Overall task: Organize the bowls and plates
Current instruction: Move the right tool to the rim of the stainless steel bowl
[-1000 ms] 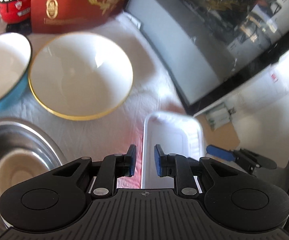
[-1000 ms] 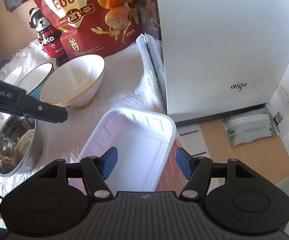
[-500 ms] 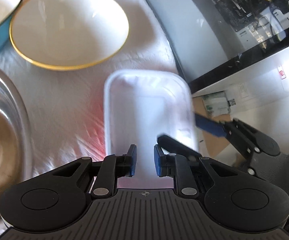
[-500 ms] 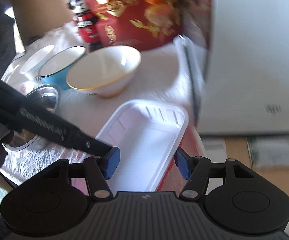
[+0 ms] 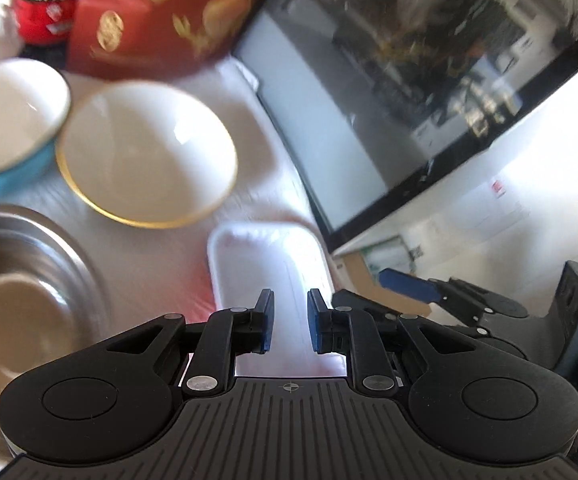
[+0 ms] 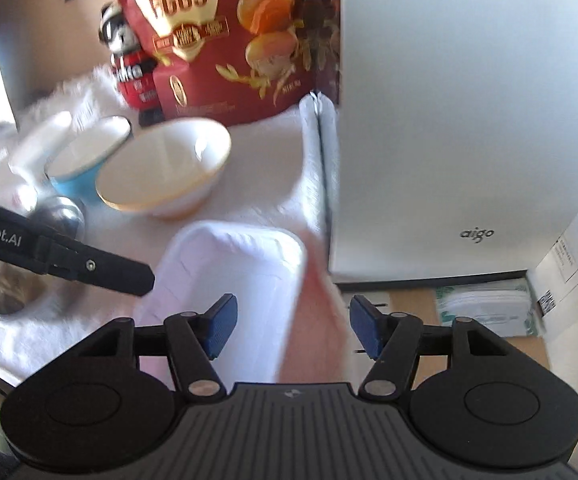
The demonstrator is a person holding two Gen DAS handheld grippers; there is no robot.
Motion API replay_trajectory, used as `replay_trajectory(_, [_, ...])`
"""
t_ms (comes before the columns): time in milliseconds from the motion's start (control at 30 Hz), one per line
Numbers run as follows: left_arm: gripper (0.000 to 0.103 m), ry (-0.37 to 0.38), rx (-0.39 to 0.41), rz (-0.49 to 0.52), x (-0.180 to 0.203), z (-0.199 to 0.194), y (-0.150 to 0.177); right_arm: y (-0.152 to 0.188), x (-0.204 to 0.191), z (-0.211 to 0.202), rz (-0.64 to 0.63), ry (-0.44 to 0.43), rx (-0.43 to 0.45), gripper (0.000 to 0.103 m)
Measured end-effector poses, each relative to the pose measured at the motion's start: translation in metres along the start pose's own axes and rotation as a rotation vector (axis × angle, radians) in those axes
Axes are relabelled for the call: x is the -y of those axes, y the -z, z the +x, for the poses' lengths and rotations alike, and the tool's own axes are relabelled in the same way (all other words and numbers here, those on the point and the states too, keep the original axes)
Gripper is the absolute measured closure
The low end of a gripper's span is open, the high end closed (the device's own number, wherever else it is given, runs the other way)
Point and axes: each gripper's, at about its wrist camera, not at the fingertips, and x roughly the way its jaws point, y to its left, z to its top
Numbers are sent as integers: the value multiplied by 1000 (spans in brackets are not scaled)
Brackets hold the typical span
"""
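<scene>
A white rectangular plastic tray [image 5: 267, 264] [image 6: 233, 276] lies on the white cloth. My left gripper [image 5: 291, 326] hovers over its near end with the fingers nearly together and nothing between them. My right gripper [image 6: 291, 328] is open wide over the tray's right side and holds nothing. A white bowl with a gold rim [image 5: 145, 152] [image 6: 165, 172] stands beyond the tray. A blue bowl [image 5: 5, 128] [image 6: 87, 158] is to its left. A steel bowl [image 5: 21, 292] [image 6: 29, 264] sits at the near left.
A red quail-egg bag [image 6: 225, 40] and a red panda bottle [image 6: 129, 60] stand at the back. A white computer case [image 6: 469, 120] with a dark glass side [image 5: 409, 80] stands right of the cloth. A white plate [image 6: 37, 144] lies far left.
Both grippers have pulled back from the tray and tilted up, so the bag and bottle are in view again. The left fingers stay close together. The right stays open.
</scene>
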Motion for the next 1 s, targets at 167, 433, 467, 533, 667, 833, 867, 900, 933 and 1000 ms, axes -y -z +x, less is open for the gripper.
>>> replay_trajectory(167, [83,-68,112,-11,-35,-67,4,-23,-52,-1,52,-76,70,28])
replay_trajectory(433, [83,-285,207,-83,-127,-151,25,-26,-158,31,92,-139,-19,18])
replay_trajectory(467, [83,-312,203,-91,-138,-156,27,-24,-168,37,109,-130,-43,18])
replay_trajectory(533, [84,-321,189,-108,-162,-165,31,-15,-186,41,139,-104,-82,18])
replay_trajectory(667, [84,-282,158,-118,-190,-167,36,2,-216,49,148,-28,-136,14])
replay_trajectory(833, [84,-231,143,-143,-200,-157,36,14,-235,50,92,104,-168,13])
replay_trajectory(867, [84,-216,138,-146,-200,-155,35,15,-234,50,86,102,-167,13])
replay_trajectory(900, [84,-205,136,-144,-198,-151,34,16,-232,49,87,82,-163,13])
replay_trajectory(933, [84,-195,138,-148,-197,-148,34,16,-227,49,98,56,-160,13])
replay_trajectory(1000, [84,-187,148,-166,-195,-148,34,12,-216,50,133,2,-152,13])
